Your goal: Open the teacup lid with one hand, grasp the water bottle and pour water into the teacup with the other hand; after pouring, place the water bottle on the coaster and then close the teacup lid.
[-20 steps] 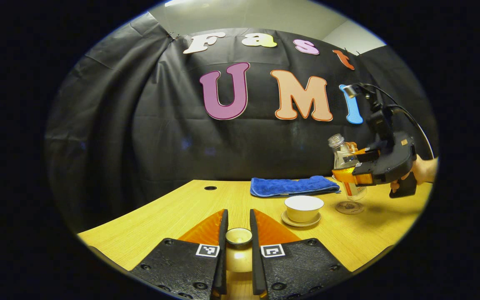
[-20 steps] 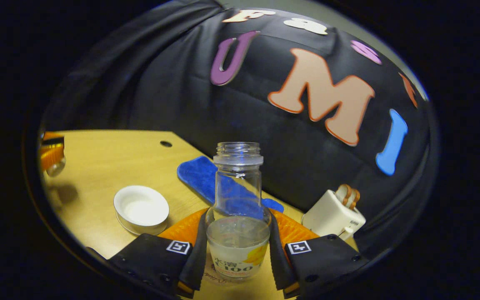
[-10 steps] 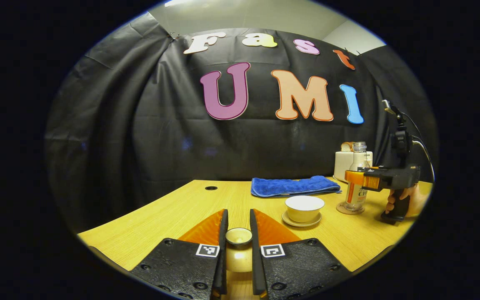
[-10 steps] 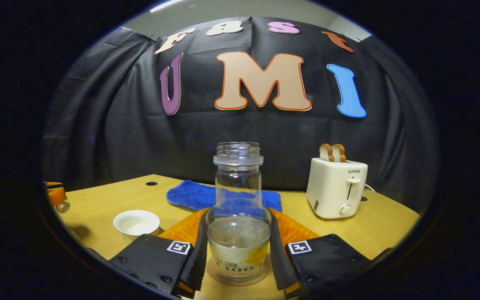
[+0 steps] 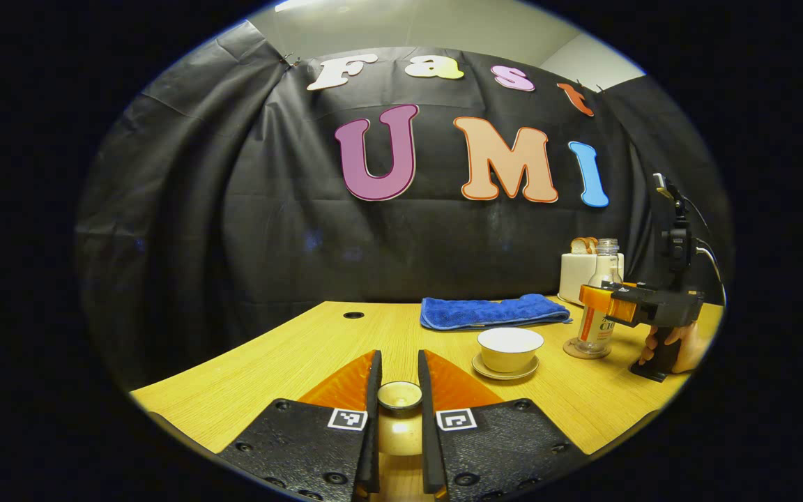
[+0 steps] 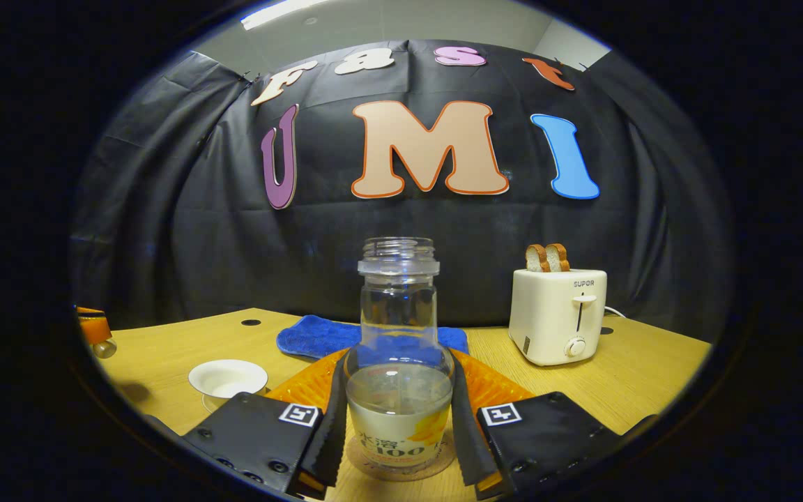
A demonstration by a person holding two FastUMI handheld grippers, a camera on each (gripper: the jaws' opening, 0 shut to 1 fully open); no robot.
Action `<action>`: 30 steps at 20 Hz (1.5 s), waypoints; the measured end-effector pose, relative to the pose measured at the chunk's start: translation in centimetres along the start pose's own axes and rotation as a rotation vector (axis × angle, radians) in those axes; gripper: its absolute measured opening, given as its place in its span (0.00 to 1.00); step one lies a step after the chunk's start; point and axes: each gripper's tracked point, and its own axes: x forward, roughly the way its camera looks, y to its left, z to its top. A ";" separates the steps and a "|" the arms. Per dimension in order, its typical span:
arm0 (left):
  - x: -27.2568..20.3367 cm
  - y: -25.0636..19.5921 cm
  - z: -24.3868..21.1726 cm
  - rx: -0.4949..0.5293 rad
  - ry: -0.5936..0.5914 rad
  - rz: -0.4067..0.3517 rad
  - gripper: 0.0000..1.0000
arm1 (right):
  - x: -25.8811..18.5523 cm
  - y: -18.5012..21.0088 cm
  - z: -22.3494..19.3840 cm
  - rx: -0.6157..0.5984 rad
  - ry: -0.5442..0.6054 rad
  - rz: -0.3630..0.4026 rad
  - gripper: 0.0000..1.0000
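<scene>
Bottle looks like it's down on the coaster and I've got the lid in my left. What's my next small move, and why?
Probably open the right tool and back it off. The water bottle stands upright on the coaster, yet both fingers press its sides. The teacup sits uncovered on its saucer while the left tool holds the lid, which can go on once the bottle is freed.

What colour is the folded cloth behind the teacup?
Blue: the folded terry cloth behind the white ceramic teacup, clearest in the left gripper view.
</scene>
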 end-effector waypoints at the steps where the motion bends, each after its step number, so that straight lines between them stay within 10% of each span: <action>1: 0.0 0.0 -0.1 0.000 0.000 0.000 0.21 | 0.0 -0.1 0.0 0.001 0.001 0.000 0.68; 9: 0.0 0.2 0.0 0.001 0.000 0.003 0.21 | -0.1 -0.4 -0.6 0.004 0.021 -0.008 0.99; 30: 10.6 -9.9 0.1 -0.001 -0.005 -0.129 0.21 | -16.4 -5.7 0.8 0.006 0.014 0.144 0.99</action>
